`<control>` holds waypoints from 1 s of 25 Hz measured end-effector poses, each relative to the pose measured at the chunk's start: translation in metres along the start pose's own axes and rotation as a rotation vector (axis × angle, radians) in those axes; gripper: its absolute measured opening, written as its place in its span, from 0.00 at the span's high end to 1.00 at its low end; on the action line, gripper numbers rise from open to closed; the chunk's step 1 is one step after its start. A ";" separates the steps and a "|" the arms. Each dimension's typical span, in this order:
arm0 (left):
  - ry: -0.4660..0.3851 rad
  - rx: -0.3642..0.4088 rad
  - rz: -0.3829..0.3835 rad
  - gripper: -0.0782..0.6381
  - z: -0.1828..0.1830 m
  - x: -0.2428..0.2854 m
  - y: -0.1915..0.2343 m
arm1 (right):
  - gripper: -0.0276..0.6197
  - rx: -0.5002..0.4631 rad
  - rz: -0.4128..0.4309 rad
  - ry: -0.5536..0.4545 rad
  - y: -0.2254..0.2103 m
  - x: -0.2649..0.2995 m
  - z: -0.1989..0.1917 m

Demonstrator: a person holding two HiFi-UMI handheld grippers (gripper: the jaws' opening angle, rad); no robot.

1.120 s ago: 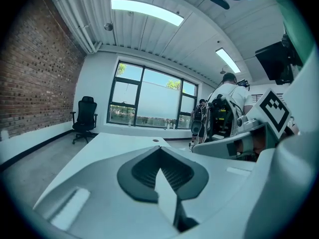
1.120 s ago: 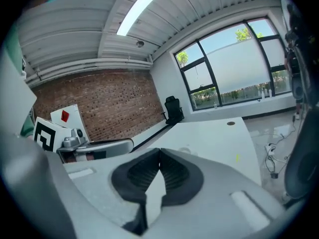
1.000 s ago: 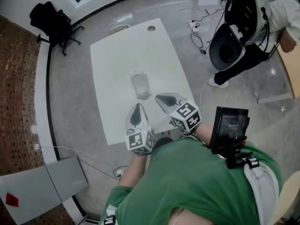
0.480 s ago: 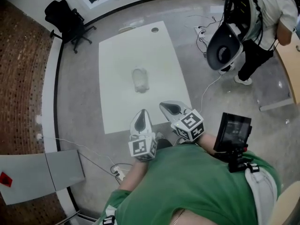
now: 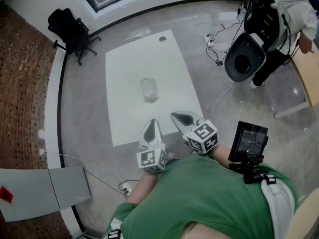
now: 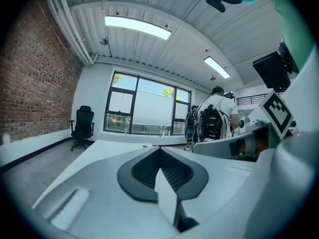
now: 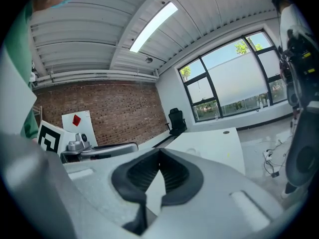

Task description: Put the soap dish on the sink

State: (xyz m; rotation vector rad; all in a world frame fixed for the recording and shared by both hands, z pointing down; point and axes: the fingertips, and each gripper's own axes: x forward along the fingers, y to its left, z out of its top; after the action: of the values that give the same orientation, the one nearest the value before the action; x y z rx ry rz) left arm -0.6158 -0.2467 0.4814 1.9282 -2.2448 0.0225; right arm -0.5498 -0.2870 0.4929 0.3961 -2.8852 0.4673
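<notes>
The 2 tools, left gripper (image 5: 151, 123) and right gripper (image 5: 175, 116), have backed off to the near edge of the white table (image 5: 127, 68), jaws pressed together, empty. The soap dish (image 5: 149, 90) sits alone mid-table, so the placing looks done.

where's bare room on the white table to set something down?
Table mostly bare: the far half between the small pale object and the cable hole, plus strips on both sides of that object. Crowded only at its near edge, by the left gripper and right gripper.
</notes>
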 end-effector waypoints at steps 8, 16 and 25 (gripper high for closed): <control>-0.013 0.004 -0.008 0.88 0.000 0.001 0.004 | 0.95 -0.011 -0.013 -0.016 -0.002 0.002 0.001; -0.024 -0.004 -0.009 0.88 0.004 0.001 0.002 | 0.95 -0.018 -0.027 -0.019 -0.002 -0.002 0.006; -0.021 -0.017 -0.014 0.88 0.001 0.008 0.005 | 0.95 -0.026 -0.034 -0.011 -0.006 0.004 0.007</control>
State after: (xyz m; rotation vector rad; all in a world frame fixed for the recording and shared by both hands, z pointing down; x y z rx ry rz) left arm -0.6222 -0.2535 0.4821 1.9448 -2.2367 -0.0190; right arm -0.5528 -0.2957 0.4893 0.4437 -2.8869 0.4226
